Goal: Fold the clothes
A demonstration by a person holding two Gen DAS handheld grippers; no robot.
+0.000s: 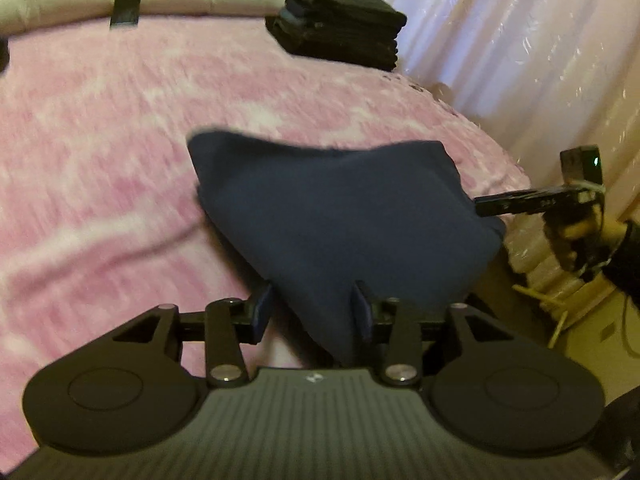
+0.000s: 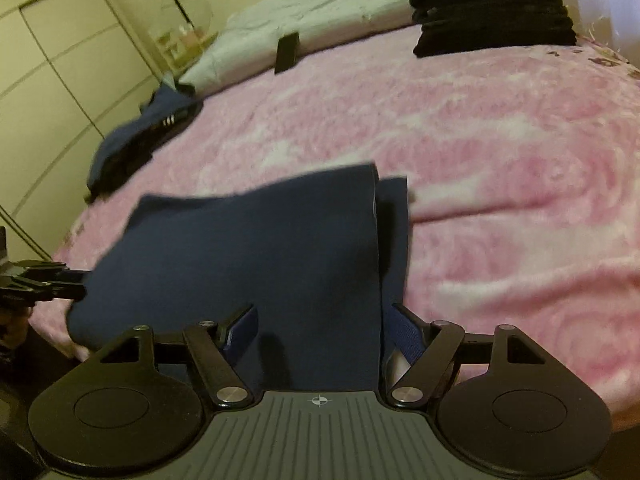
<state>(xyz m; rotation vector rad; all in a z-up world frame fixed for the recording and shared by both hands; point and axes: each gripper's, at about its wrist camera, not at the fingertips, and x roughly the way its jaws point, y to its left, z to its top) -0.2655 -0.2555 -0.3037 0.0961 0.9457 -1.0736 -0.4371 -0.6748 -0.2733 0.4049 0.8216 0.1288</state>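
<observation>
A navy garment [image 1: 344, 220] lay folded at the near edge of a bed [image 1: 100, 140] under a pink blanket. The left tongs [image 1: 312, 312] stood partly open with the cloth's near corner loose between the fingers; the right tongs [image 2: 324, 328] stood wider, cloth likewise lying unpinched. A stack of dark folded clothes [image 1: 340, 28] sat at the far corner beside the curtain [image 1: 520, 40].

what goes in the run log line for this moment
stage: fold release | navy garment: folded on pink blanket | left gripper: open | right gripper: open
</observation>
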